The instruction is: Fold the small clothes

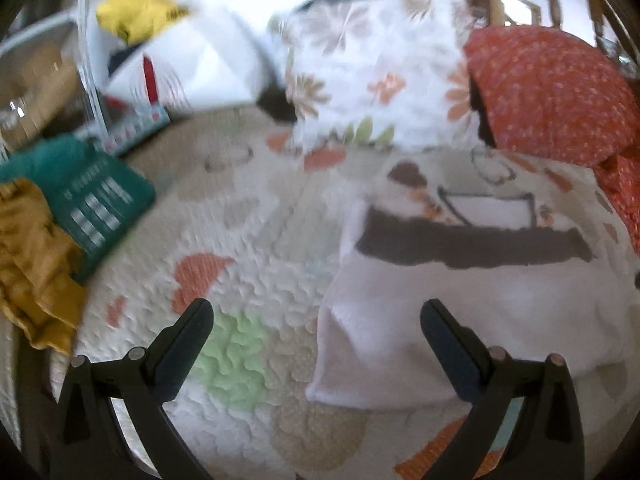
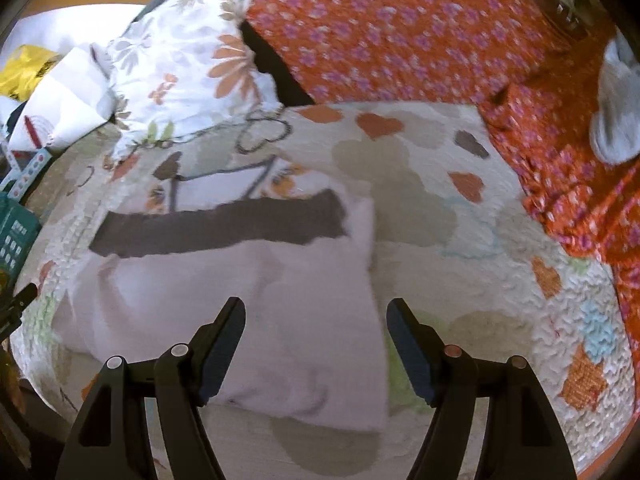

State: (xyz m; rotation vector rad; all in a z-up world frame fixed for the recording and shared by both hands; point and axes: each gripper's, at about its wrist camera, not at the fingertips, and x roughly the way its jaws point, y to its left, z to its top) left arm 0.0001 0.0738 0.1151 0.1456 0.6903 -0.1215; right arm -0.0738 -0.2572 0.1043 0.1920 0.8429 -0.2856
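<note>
Quilted bed cover [image 2: 460,300], puffy, heart patches | one pale folded garment [image 2: 248,312] with dark band, flat on it | two pillows: floral [image 1: 372,80], orange dotted [image 1: 548,92] | left gripper [image 1: 316,320] jaws apart, empty | right gripper [image 2: 316,320] jaws apart above garment

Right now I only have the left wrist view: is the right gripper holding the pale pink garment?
Observer: No. The right gripper is open over the pale pink garment, with nothing pinched between its fingers.
Operator: My view cuts off the garment's right side. Where does it end?
Observer: Its right edge lies on the quilt, well short of the orange floral fabric.
Operator: Anything on that fabric?
Observer: A pale grey item, too blurred to identify, lies on it at the far right.
</note>
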